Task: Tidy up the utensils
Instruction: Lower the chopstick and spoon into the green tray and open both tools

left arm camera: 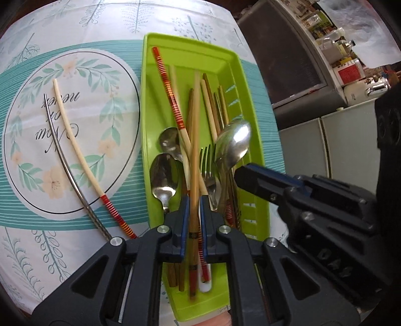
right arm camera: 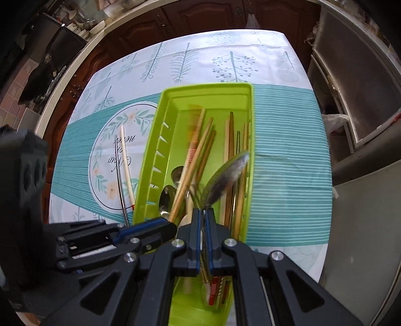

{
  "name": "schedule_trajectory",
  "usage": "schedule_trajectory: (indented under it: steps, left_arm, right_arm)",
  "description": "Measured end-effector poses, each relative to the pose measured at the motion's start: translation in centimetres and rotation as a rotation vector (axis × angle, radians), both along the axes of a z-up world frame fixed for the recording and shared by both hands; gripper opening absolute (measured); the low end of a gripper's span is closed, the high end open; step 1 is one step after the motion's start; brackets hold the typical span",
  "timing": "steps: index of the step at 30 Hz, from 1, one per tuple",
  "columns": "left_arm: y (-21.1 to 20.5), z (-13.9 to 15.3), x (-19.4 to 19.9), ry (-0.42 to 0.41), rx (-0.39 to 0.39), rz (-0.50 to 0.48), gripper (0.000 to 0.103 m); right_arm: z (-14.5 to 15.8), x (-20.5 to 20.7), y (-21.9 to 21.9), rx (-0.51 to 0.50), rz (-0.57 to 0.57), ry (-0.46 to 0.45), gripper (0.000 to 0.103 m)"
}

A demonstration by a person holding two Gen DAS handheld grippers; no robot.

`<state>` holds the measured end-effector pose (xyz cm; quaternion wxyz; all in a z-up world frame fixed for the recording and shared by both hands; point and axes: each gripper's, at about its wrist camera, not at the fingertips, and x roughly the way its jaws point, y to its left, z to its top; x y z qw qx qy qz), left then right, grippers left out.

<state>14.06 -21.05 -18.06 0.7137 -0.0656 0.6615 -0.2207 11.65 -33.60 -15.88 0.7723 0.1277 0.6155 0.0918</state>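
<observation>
Green tray point(left arm camera: 150, 100) full of cutlery point(left arm camera: 164, 175)

- My left hand-held gripper point(left arm camera: 193, 200) pinches a tan bamboo chopstick point(left arm camera: 195, 140) over the lime-green plastic tray point(left arm camera: 250, 105).
- My right hand-held gripper point(left arm camera: 240, 173) holds a shiny steel spoon point(left arm camera: 234, 143).
- A cream red-banded chopstick point(left arm camera: 75, 140) and a thin curved metal chopstick point(left arm camera: 62, 160) lie on the worktop point(left arm camera: 75, 32).

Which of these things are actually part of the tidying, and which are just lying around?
Part of the job:
green tray with its jumble of cutlery
wooden chopstick, clamped in the left gripper
big spoon, clamped in the right gripper
cream chopstick and metal chopstick out on the tablecloth

Just around:
bottles and jars on the shelf
wooden cabinets
</observation>
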Motion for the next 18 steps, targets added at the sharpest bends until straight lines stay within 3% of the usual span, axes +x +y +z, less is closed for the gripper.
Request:
schedule_trajectory:
  steps: [3,8,10,13,18]
  left_arm:
    - [-0.4,-1.0,-0.5,0.018,0.005,-0.028,0.017]
    - [-0.5,0.2,-1.7,-0.043,-0.009,-0.08,0.034]
    - [-0.3,1.2,-2.4,-0.081,0.021,-0.081,0.046]
    - [0.0,2.3,-2.7,-0.101,0.004,-0.084,0.048]
    - [1.0,3.3,-3.2,-0.143,0.063,-0.046,0.054]
  right_arm:
    - [0.3,0.1,-0.3,0.041,-0.01,0.007,0.007]
    - [1.0,-0.2,0.1,0.039,-0.004,-0.012,0.008]
    - [1.2,-0.4,0.3,0.037,-0.003,-0.015,0.008]
    - [1.5,-0.8,0.5,0.028,-0.005,-0.022,0.008]
    - [1.4,-1.6,0.8,0.015,-0.009,-0.019,0.008]
